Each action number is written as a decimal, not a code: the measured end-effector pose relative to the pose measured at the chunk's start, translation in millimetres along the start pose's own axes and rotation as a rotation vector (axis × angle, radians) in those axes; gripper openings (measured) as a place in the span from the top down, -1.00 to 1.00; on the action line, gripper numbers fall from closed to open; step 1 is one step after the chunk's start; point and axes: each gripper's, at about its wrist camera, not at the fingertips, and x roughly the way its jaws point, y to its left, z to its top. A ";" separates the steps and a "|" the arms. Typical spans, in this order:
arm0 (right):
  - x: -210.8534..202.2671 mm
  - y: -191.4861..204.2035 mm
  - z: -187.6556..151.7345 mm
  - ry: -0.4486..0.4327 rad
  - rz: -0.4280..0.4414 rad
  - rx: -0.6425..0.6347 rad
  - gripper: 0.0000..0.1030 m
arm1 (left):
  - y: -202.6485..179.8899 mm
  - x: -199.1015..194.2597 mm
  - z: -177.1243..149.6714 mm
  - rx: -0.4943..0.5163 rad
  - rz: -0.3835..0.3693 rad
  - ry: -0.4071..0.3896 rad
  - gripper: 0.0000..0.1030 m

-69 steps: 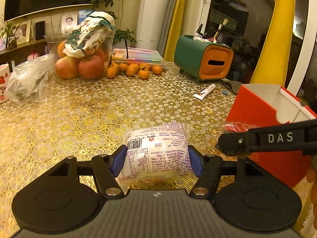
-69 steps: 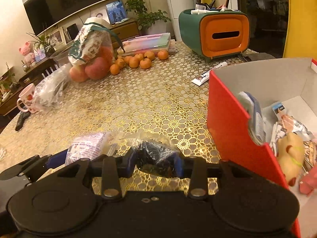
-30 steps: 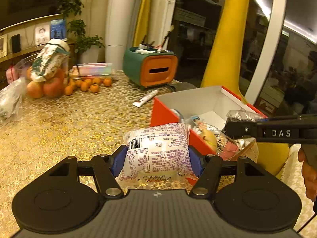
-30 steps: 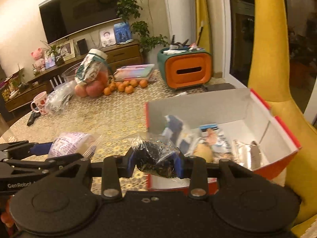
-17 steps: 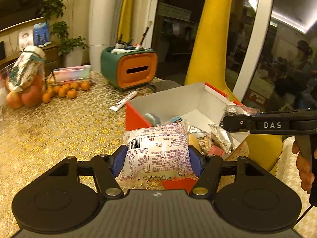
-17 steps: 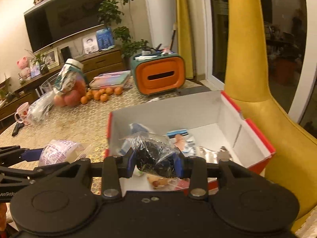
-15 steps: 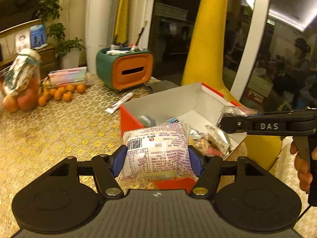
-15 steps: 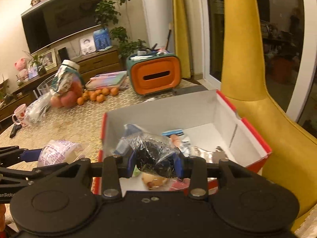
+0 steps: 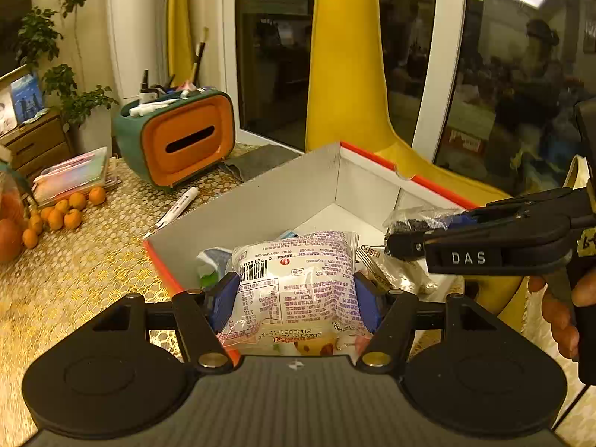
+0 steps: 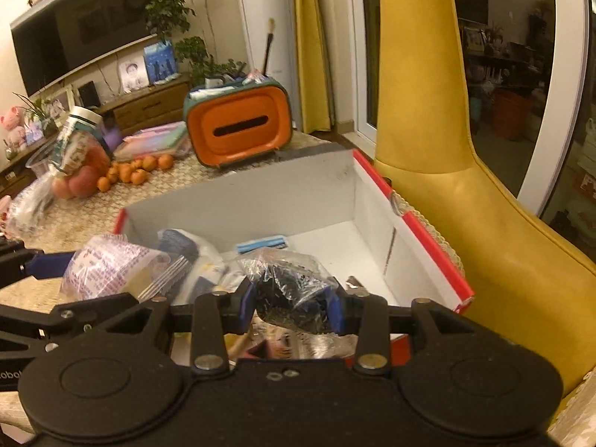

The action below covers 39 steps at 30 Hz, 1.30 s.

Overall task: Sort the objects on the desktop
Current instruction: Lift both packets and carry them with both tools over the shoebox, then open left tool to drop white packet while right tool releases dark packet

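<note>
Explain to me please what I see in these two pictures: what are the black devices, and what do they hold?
No robot is here. A person carries a hand-held gripper in each hand, and a camera on each looks forward along its two fingers, so there is one picture per gripper. The left hand-held gripper is shut on a white printed snack packet. The right hand-held gripper is shut on a clear bag with dark contents. Both hang over an open red box, white inside, that already contains several packets. The box stands on a gold-patterned table with small oranges and an orange-fronted tissue box.
</note>
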 end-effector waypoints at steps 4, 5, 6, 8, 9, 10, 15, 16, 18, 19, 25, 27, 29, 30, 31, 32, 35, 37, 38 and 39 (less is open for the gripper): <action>16.4 -2.1 -4.0 0.034 -0.008 -0.006 0.27 | 4.3 21.2 2.8 -0.002 -0.003 0.044 -0.26; 18.8 -2.0 -5.7 0.041 -0.012 -0.012 0.27 | 5.9 26.1 3.1 -0.006 -0.002 0.054 -0.26; 21.2 -2.0 -7.5 0.049 -0.015 -0.015 0.27 | 7.5 30.9 3.5 -0.011 -0.002 0.064 -0.26; 23.9 -2.6 -10.5 0.056 -0.017 -0.025 0.27 | 10.1 38.1 4.1 -0.017 -0.002 0.077 -0.26; 23.6 -0.8 -11.9 0.050 -0.022 -0.045 0.27 | 11.2 41.6 4.3 -0.016 -0.006 0.082 -0.26; 23.6 0.5 -12.6 0.051 -0.027 -0.063 0.27 | 12.3 45.1 4.2 -0.015 -0.014 0.090 -0.26; 26.3 6.1 -13.0 0.049 -0.047 -0.129 0.26 | 14.4 59.2 -0.1 -0.016 -0.024 0.134 -0.26; 26.2 6.5 -13.0 0.049 -0.048 -0.133 0.25 | 13.2 59.4 -1.1 -0.003 -0.021 0.129 -0.27; 26.1 6.7 -13.6 0.046 -0.047 -0.142 0.23 | 12.3 60.2 -2.0 0.008 -0.021 0.128 -0.27; 26.4 7.3 -14.1 0.046 -0.048 -0.150 0.22 | 11.7 60.6 -1.6 0.011 -0.022 0.129 -0.27; 25.7 8.4 -15.2 0.052 -0.050 -0.171 0.19 | 10.7 60.3 -1.5 0.012 -0.032 0.130 -0.33; 25.2 7.4 -15.2 0.053 -0.045 -0.166 0.19 | 11.6 58.3 -1.9 -0.003 -0.039 0.127 -0.35; 23.1 6.9 -15.2 0.052 -0.038 -0.163 0.14 | 13.5 54.5 -2.3 -0.022 -0.048 0.123 -0.40; 21.3 6.8 -15.2 0.048 -0.032 -0.162 0.04 | 14.3 52.3 -2.9 -0.031 -0.051 0.119 -0.43; 19.1 6.9 -15.2 0.044 -0.025 -0.160 -0.07 | 15.4 49.8 -3.5 -0.038 -0.054 0.115 -0.44; 16.8 6.7 -15.1 0.039 -0.021 -0.159 -0.08 | 16.3 47.0 -4.2 -0.043 -0.056 0.110 -0.44; 11.2 7.7 -14.6 0.034 -0.013 -0.165 -0.08 | 17.6 37.8 -6.1 -0.047 -0.053 0.095 -0.45; 7.4 7.8 -14.7 0.032 -0.010 -0.164 -0.09 | 18.5 30.7 -7.2 -0.052 -0.057 0.083 -0.45; 5.3 7.7 -14.6 0.030 -0.007 -0.163 -0.09 | 18.9 27.2 -7.6 -0.056 -0.060 0.078 -0.45; 3.4 7.8 -14.5 0.028 -0.006 -0.162 -0.10 | 19.1 23.6 -7.9 -0.059 -0.063 0.072 -0.45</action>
